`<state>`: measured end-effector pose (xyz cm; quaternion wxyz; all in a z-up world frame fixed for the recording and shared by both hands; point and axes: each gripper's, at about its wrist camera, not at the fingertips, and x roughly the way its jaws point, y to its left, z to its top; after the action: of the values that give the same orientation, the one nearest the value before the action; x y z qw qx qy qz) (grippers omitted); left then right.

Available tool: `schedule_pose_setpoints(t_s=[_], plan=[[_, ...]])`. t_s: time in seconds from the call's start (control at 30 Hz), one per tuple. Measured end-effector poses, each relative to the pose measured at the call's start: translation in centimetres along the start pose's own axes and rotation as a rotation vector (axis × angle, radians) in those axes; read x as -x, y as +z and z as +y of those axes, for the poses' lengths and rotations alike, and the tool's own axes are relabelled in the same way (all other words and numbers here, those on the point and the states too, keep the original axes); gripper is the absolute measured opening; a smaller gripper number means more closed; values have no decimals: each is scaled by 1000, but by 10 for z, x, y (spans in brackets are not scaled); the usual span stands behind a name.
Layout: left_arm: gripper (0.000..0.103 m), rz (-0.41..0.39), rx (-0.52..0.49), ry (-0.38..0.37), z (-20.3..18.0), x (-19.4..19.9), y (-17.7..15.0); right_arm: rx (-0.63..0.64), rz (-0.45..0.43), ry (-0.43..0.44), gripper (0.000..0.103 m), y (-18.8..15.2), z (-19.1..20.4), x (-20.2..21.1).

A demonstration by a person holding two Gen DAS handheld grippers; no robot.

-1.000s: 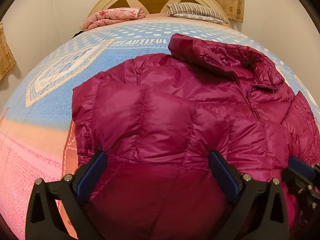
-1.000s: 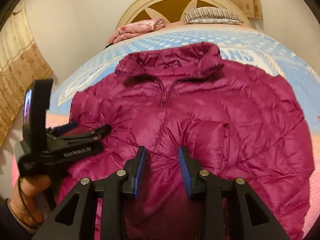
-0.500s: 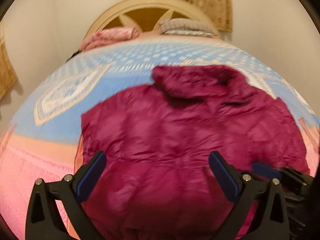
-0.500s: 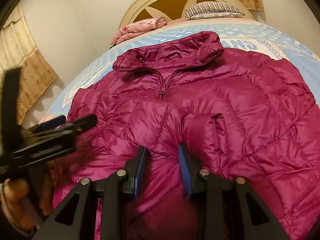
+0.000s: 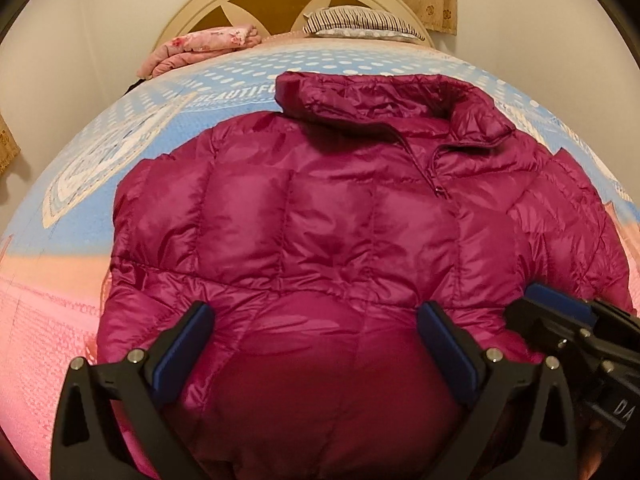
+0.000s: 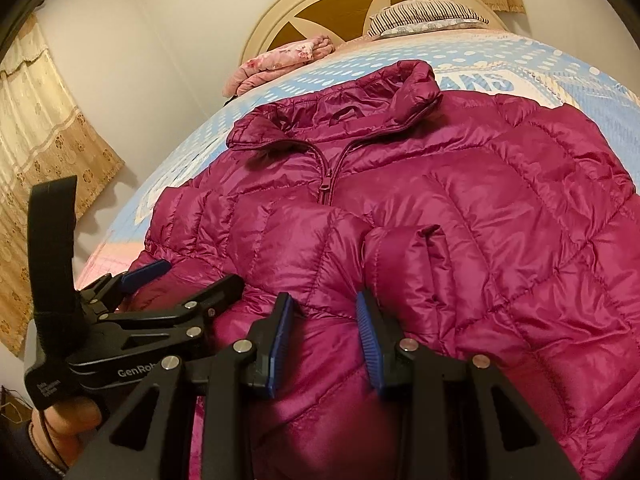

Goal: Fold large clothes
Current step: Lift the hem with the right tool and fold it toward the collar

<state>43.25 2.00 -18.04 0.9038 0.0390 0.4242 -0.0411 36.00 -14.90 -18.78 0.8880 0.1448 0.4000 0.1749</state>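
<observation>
Jacket: a magenta puffer jacket (image 5: 320, 216) lies front-up across the bed (image 5: 80, 280), collar (image 6: 336, 120) at the far end toward the headboard (image 6: 360, 4), hem at the near edge by the person.
Sleeve: one sleeve (image 6: 404, 256) is laid over the chest, its cuff just right of the zipper (image 6: 326, 190); this looks like the first fold, made to narrow the jacket.
Left tongs: the left tongs (image 5: 316, 344) hang spread wide over the near left part of the jacket, nothing between the pads; I judge them ready to take the hem or side.
Right tongs: the right tongs (image 6: 324, 336) are partly closed with a gap between the blue pads; puffy fabric bulges up between them, but whether they pinch it I cannot tell.
Edges: the left side seam runs clear of the bedspread, well apart from the bed's left edge; the right side spreads toward the bed's right.
Room: bare bedspread lies left of the jacket and beyond the collar; the folded pink blanket (image 5: 200, 46) and striped pillow (image 5: 360, 22) sit far off by the headboard, out of the way.
Crowding: the two tongs are near each other at the hem, so a fold upward calls for keeping them apart.
</observation>
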Motion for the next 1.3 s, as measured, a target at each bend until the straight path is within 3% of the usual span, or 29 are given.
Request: schedule_pose_setpoints(t_s=[0.13,0.2,0.27,0.4,0.43,0.47,0.53,0.73,0.87,1.1,1.17,1.23,1.3], plan=[[103,-5,10,-7,3,-1,0,11,37,29,35,7,-2,4],[103,-11,17,-15,3,1,-2,33,73,48,42,14,1,8],[103,-13,26,-26,5,1,-3,52,85,59,58,25,6,12],[103,-18,45,-50,9,3,-4,111,17,11,76,67,16,28],[103,-18,48,-53,10,3,-4,112,-3,-9,87,84,15,29],[103,-18,49,-54,10,3,-4,130,-16,-52,88,100,14,28],[103,-16,44,-48,8,2,-4,160,-21,-157,88,132,9,16],[103,-16,41,-43,6,2,-4,123,22,-283,88,207,-25,-29],[103,-16,43,-46,7,2,-4,139,95,-285,88,227,-27,-61],[103,-16,43,-48,7,1,-4,287,174,-352,87,233,-18,-102],[103,-16,44,-48,8,1,-4,321,199,-360,68,230,-18,-109],[103,-16,43,-48,7,1,-4,347,228,-370,57,226,-20,-113],[103,-16,43,-48,8,1,-4,374,230,-371,52,221,-23,-111]])
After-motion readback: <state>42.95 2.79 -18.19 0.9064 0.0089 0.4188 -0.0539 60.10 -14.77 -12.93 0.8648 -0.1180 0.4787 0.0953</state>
